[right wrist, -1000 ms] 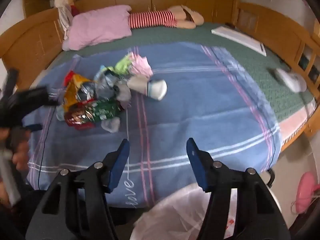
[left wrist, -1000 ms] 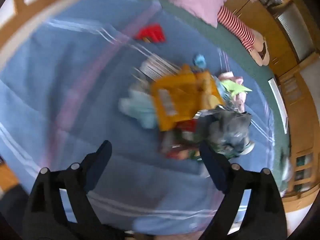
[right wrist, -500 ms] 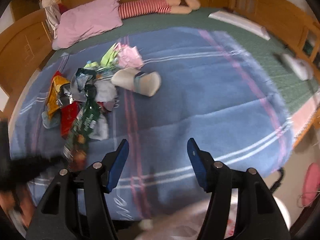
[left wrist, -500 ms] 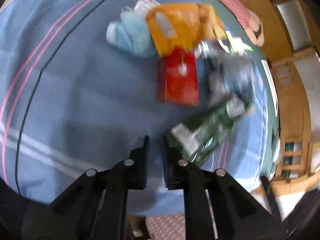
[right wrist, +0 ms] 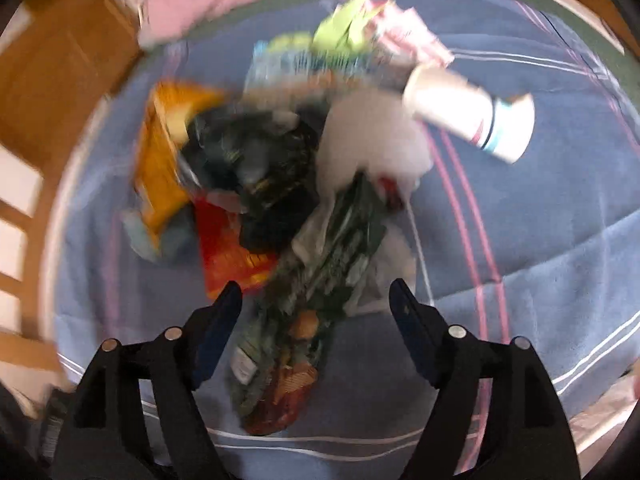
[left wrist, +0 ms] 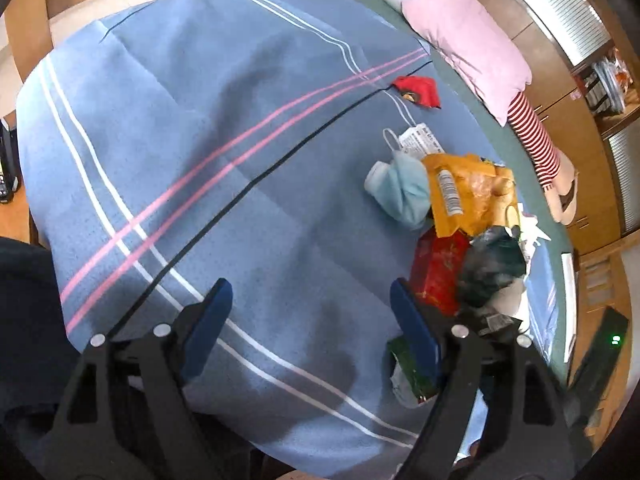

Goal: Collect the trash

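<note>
A trash pile lies on the blue blanket (left wrist: 200, 160): an orange packet (left wrist: 468, 196), a red packet (left wrist: 436, 268), a dark crumpled bag (left wrist: 492, 268), a pale blue mask (left wrist: 400, 188) and a green snack packet (right wrist: 320, 280). A paper cup (right wrist: 468, 120) and white tissue (right wrist: 372, 140) lie at the pile's far right. My left gripper (left wrist: 309, 286) hovers left of the pile, its jaws opening with only blanket between them. The green packet (left wrist: 408, 372) shows beside its right finger. My right gripper (right wrist: 315, 286) is open just above the green packet, in a blurred view.
A red wrapper (left wrist: 416, 90) lies apart, farther up the blanket. A pink pillow (left wrist: 468, 44) and a striped soft toy (left wrist: 536, 140) sit at the bed's head. The wooden bed frame (right wrist: 60, 80) runs along the left. A pale plastic bag (right wrist: 608, 412) shows at the near right.
The left gripper shut beside the green packet, then opened and swung left of the pile. The green packet now lies stretched toward the near edge. The right gripper dropped over the pile.
</note>
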A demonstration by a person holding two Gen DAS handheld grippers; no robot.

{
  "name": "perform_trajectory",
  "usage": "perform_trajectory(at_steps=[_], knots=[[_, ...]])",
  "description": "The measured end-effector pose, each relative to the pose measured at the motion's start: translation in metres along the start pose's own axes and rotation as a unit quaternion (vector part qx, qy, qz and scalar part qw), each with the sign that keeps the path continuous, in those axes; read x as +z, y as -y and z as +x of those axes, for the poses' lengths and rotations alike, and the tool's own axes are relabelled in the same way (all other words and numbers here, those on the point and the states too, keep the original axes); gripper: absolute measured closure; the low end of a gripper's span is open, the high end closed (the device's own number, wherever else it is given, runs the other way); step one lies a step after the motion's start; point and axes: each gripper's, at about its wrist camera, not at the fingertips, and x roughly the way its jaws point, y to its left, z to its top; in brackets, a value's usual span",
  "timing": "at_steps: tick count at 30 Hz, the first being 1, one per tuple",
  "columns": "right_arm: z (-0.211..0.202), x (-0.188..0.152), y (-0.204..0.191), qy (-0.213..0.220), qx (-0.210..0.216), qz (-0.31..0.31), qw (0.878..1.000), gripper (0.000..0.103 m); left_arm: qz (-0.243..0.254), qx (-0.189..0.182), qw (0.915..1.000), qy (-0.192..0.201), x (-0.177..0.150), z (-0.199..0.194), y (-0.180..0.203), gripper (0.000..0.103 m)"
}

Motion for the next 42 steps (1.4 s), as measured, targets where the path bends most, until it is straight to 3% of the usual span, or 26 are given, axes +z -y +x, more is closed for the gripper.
perform_trajectory(at_steps=[1,4,6,9,11,15,19,21,27,29,31,33,39,42], knots=[[0.002,-0.004,0.000,-0.007,0.000,-0.006,1.000,0.062,0.000,0.002,1.0000,0.001,-0.001,0.000,-0.002,0.020],[-0.009,-0.016,0.009,-0.005,0.013,-0.013,1.000,0.078,-0.005,0.004,1.0000,-0.005,-0.001,0.001,-0.003,0.020],[-0.027,-0.022,0.017,0.015,-0.012,-0.029,0.999,0.078,0.006,0.007,0.9998,-0.017,-0.006,0.007,-0.027,0.020],[-0.051,-0.027,0.036,0.044,-0.058,-0.037,0.997,0.078,0.063,0.001,0.9967,-0.051,-0.012,0.019,-0.010,0.020],[-0.062,-0.026,0.055,0.060,-0.081,-0.023,0.995,0.078,0.101,0.007,0.9936,-0.050,-0.016,0.020,0.003,0.020],[-0.069,-0.024,0.086,0.065,-0.084,0.011,0.994,0.078,0.138,0.009,0.9897,-0.035,-0.020,0.017,0.018,0.019],[-0.058,-0.025,0.084,0.073,-0.189,-0.032,0.979,0.078,0.153,0.017,0.9875,-0.037,-0.027,0.019,0.019,0.019],[-0.052,-0.030,0.084,0.070,-0.208,-0.053,0.974,0.078,0.155,0.022,0.9872,-0.031,-0.029,0.017,0.021,0.019],[-0.041,-0.033,0.075,0.039,-0.106,-0.066,0.991,0.078,0.127,0.042,0.9910,-0.004,-0.021,0.014,0.008,0.019],[-0.047,-0.034,0.066,0.036,-0.033,-0.082,0.995,0.071,0.119,0.041,0.9920,-0.012,-0.019,0.016,0.005,0.019],[-0.058,-0.036,0.064,0.042,0.035,-0.078,0.995,0.050,0.112,0.039,0.9928,-0.017,-0.019,0.017,0.002,0.019],[-0.070,-0.035,0.067,0.062,0.060,-0.059,0.995,0.044,0.106,0.037,0.9935,-0.019,-0.019,0.017,0.001,0.019],[-0.077,-0.028,0.109,0.081,0.031,0.034,0.996,0.044,0.127,0.013,0.9911,-0.038,-0.024,0.018,0.008,0.018],[-0.086,-0.034,0.141,0.116,0.025,0.119,0.986,0.044,0.198,-0.024,0.9778,-0.063,-0.045,0.019,0.032,0.018]])
